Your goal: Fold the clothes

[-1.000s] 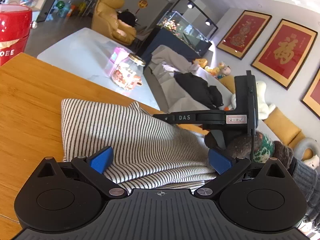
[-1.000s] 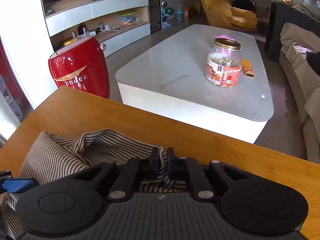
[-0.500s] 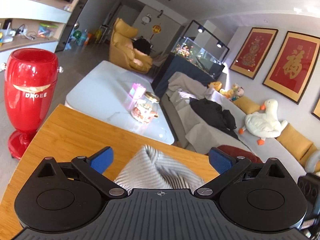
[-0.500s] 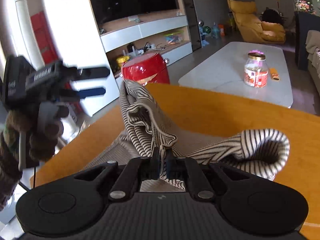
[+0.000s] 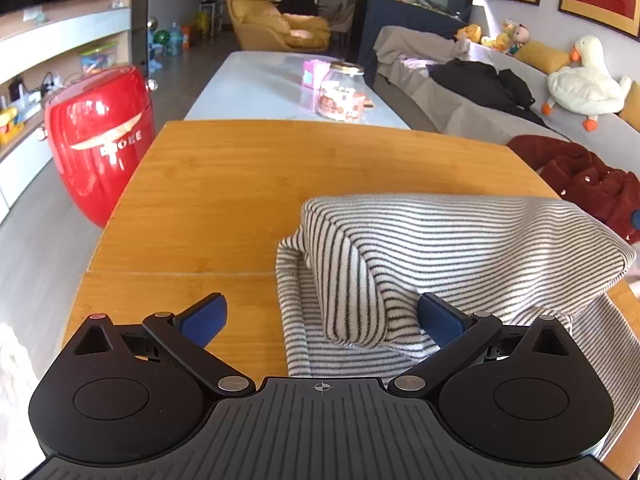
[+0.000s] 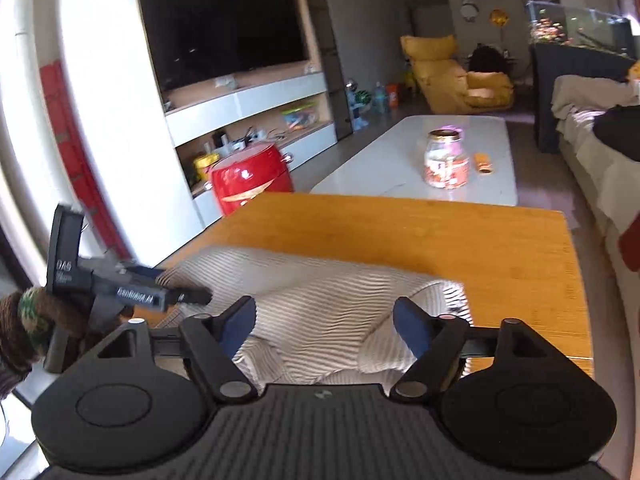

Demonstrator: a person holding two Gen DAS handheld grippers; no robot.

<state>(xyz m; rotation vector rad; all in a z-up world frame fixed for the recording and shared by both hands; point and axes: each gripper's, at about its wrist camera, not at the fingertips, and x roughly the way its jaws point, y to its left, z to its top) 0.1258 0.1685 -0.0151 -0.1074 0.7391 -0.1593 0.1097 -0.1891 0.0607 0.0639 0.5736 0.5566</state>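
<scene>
Both jaws standing wide apart on left gripper (image 5: pixel 322 316) and right gripper (image 6: pixel 324 322), gripping nothing. Hovering just over striped sweater (image 5: pixel 460 248), folded and lying bunched on wooden table (image 5: pixel 248 184). Standing beyond: red barrel stool (image 5: pixel 100 136) and snack jar (image 6: pixel 446 158) on white coffee table (image 6: pixel 380 164).

"DAS" on left tool (image 6: pixel 188 296)
</scene>
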